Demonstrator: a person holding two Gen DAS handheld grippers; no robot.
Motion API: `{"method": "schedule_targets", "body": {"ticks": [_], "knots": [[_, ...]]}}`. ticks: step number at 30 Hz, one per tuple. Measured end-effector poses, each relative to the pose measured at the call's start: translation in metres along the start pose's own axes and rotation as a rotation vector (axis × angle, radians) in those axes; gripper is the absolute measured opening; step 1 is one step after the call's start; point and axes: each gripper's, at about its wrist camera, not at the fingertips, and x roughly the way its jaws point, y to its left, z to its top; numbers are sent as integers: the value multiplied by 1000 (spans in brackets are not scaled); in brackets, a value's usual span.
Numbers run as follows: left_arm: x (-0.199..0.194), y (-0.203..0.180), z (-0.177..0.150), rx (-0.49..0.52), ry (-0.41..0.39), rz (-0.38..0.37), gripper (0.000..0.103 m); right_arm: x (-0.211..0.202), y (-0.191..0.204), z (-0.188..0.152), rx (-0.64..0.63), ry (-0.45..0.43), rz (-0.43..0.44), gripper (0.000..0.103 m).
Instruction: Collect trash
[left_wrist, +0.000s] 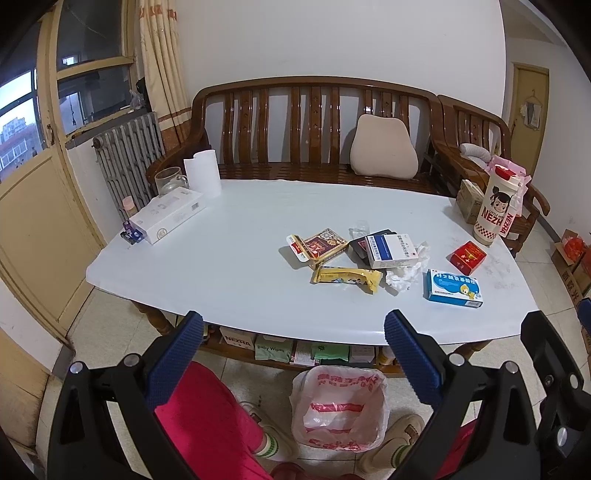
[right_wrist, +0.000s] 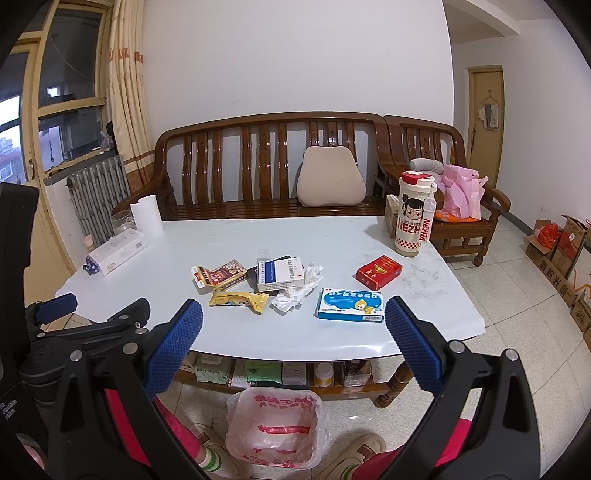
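Note:
Trash lies mid-table: a yellow snack wrapper, crumpled tissue, an opened brown-red box, a white-blue medicine box, a blue medicine box and a red packet. A bin lined with a white-red plastic bag stands on the floor by the table's near edge. My left gripper and right gripper are open and empty, held short of the table's near edge.
The white table also holds a long white box, a paper roll, a glass jar and a tall Nezha cup. A wooden bench stands behind it. Cardboard boxes sit at right.

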Motion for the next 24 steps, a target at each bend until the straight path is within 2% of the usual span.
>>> {"method": "schedule_targets", "body": {"ticks": [6,24], "knots": [[0,4,0,-20,7,-19,96,-5,10,4,-2,-1,8,97],[1,4,2,-4,7,2,96,-3,12,5,-2,2,10,97]]}}
